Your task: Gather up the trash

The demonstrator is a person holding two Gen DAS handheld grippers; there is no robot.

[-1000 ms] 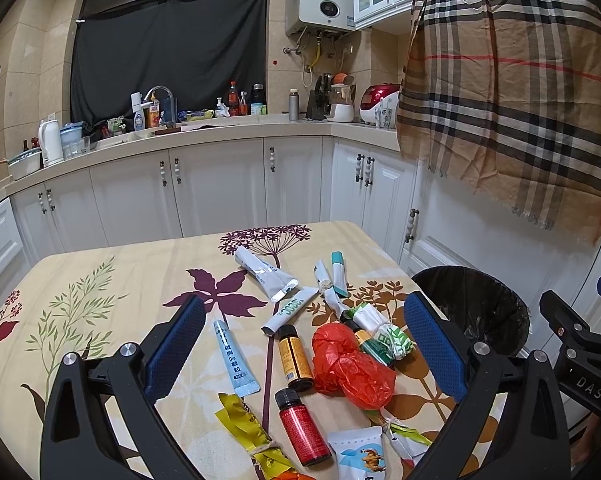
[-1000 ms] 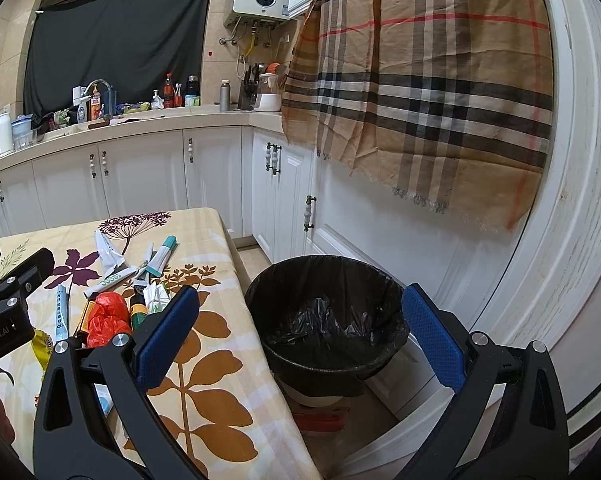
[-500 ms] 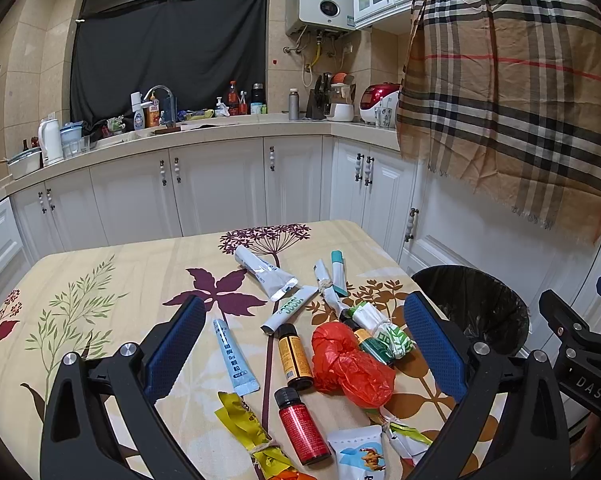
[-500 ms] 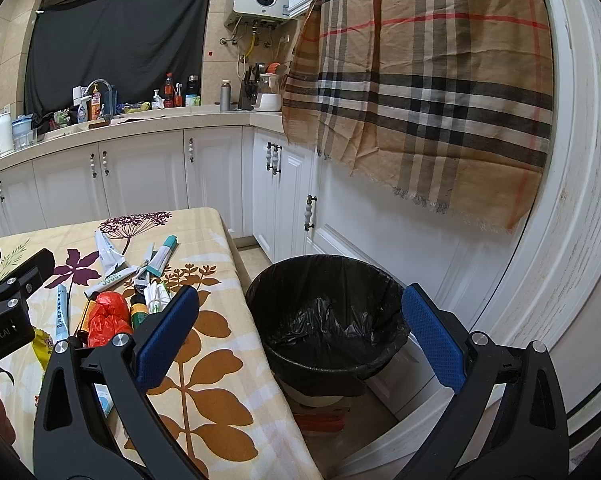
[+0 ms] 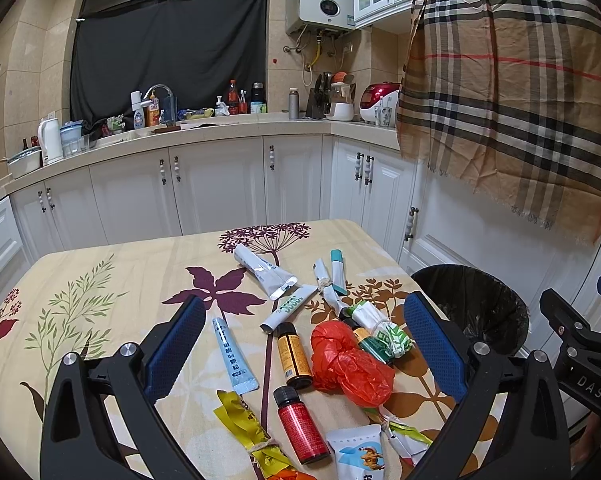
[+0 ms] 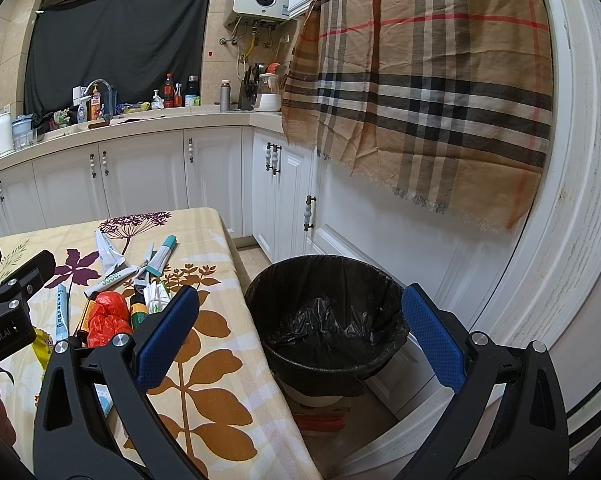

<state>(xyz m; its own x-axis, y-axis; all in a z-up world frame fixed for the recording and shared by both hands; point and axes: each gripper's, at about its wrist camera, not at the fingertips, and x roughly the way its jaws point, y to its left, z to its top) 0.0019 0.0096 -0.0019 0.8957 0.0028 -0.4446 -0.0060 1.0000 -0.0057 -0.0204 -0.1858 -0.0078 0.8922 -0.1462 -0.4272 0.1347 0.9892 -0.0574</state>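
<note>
Here, left gripper [image 5: 304, 354] spread wide, empty, above trash on the table [image 5: 100, 280], tubes [image 5: 233, 356], small bottles [image 5: 300, 424], red bag [image 5: 348, 364], right gripper [image 6: 296, 336] likewise wide, empty, over black-lined bin [image 6: 326, 320] beside table, only the liner inside.

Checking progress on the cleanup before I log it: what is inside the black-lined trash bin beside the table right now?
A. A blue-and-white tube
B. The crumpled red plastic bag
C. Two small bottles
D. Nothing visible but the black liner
D: in the right wrist view the trash bin shows only its crumpled black liner, while the red plastic bag, bottles and tubes all lie on the table.
</note>
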